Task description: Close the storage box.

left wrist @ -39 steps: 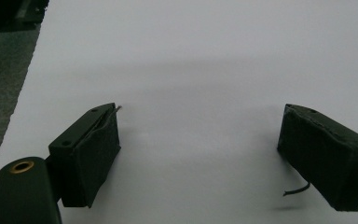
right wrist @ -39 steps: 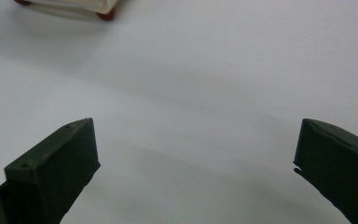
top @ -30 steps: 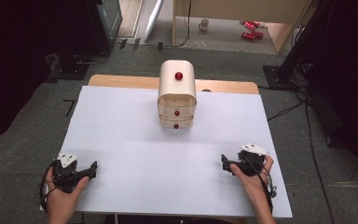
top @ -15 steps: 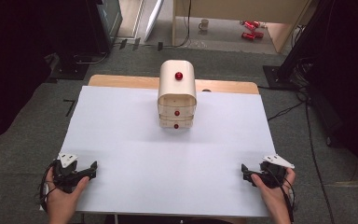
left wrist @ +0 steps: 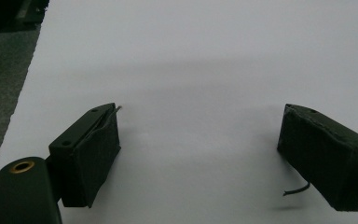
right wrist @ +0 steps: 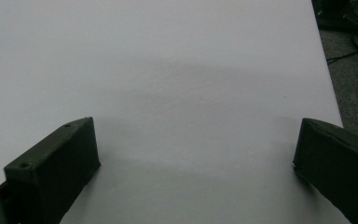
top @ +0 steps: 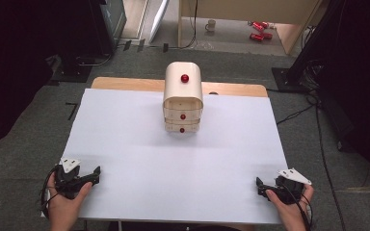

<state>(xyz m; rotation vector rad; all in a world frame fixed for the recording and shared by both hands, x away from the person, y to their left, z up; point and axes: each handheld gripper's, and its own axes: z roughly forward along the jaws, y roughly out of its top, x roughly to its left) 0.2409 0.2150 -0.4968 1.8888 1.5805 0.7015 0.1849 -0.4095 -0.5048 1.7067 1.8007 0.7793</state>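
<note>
A small cream wooden drawer chest (top: 183,98) with red knobs stands at the far middle of the white table (top: 173,159). My left gripper (top: 90,176) rests at the near left corner, held in a hand, jaws wide apart with nothing between them (left wrist: 200,149). At the near right corner my right gripper (top: 262,188) lies low over the table edge, also open and empty (right wrist: 196,163). Both are far from the chest.
The table top's wooden far edge (top: 125,84) shows behind the white sheet. Grey carpet surrounds the table. Cables (top: 313,110) run on the floor at the right; a mug (top: 211,25) and red cans (top: 256,30) lie farther back.
My right gripper has moved back and to the right, from inside the table toward its near right corner. The left gripper has stayed put.
</note>
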